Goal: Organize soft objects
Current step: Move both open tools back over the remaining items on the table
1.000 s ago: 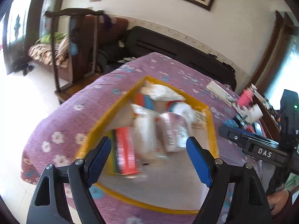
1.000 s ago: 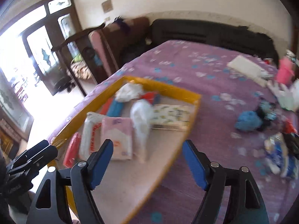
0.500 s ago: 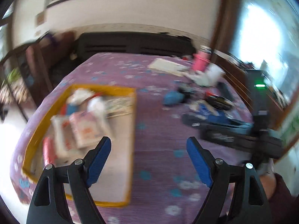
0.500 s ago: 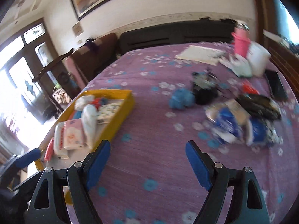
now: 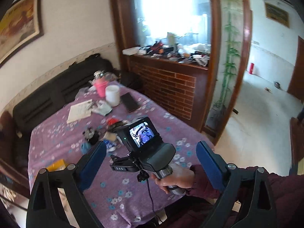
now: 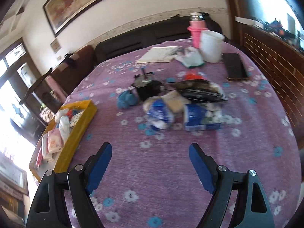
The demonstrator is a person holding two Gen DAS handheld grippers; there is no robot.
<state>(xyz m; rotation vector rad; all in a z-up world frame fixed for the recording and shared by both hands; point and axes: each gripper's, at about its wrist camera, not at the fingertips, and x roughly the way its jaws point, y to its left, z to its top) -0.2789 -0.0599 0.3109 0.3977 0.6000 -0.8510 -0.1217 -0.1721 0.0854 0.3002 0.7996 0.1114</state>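
Here, right gripper (image 6: 150,157) jaws gape above tablecloth (image 6: 171,171).

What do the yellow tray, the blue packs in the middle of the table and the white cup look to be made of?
Yellow tray: probably rigid plastic, with smooth, evenly coloured straight walls.
Blue packs: likely thin plastic film over soft tissue, judging by the crinkled, glossy wrapping, though the view is blurred.
White cup: plastic or ceramic, with plain smooth walls; I cannot tell which.

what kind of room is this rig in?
Most likely a home living or dining room. A table under a purple flowered cloth stands before a dark sofa, a framed painting hangs on the wall, and a brick-fronted counter divides off the next room.
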